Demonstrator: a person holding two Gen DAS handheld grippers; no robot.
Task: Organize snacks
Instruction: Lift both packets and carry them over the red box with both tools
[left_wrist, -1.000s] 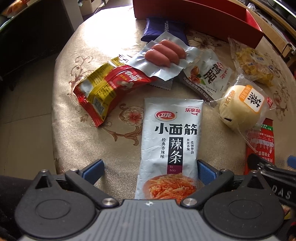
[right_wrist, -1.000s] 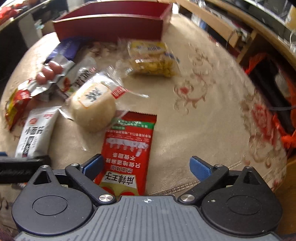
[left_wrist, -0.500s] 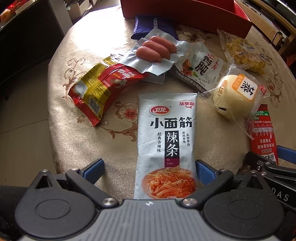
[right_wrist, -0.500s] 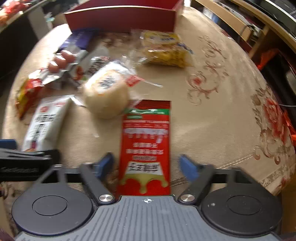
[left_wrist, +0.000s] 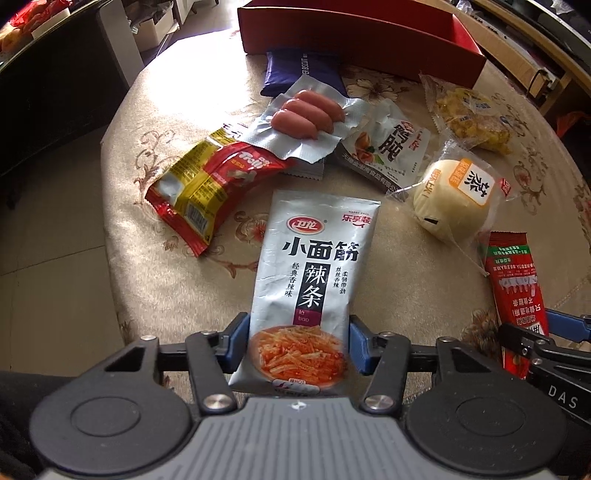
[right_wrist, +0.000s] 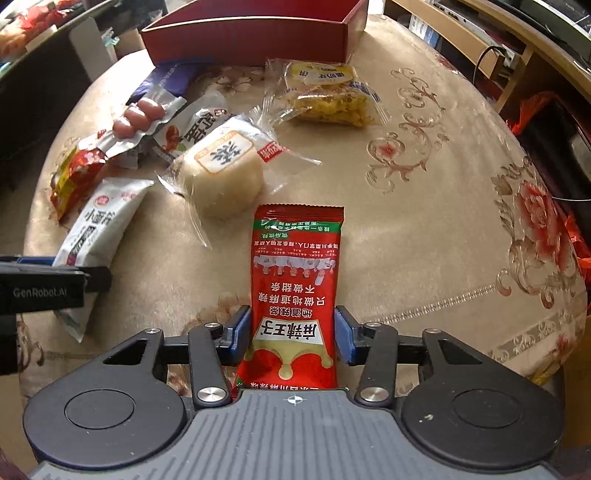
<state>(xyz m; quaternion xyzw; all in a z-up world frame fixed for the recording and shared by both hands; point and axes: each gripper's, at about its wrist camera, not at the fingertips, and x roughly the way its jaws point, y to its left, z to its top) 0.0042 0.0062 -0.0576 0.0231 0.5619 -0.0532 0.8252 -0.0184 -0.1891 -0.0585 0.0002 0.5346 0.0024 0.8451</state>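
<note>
Beige floral tablecloth (right_wrist: 424, 229) under scattered snacks, tiled floor (left_wrist: 48, 258) alongside

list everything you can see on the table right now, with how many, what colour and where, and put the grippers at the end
silver-white spicy strip packet: 1, silver-white, near edge, between left jaws
red spicy strip packet: 1, red, near edge, between right jaws
wrapped round bun: 1, pale yellow, centre
sausage pack: 1, three pink sausages in silver wrap, centre left
red and yellow bag: 1, left side
white snack pouch: 1, beside the sausages
yellow crispy snack bag: 1, clear wrap, far right
blue packet: 1, against the box
red box: 1, far edge
tablecloth: 1, beige, floral
left gripper: closing on the silver-white packet
right gripper: closing on the red packet
</note>
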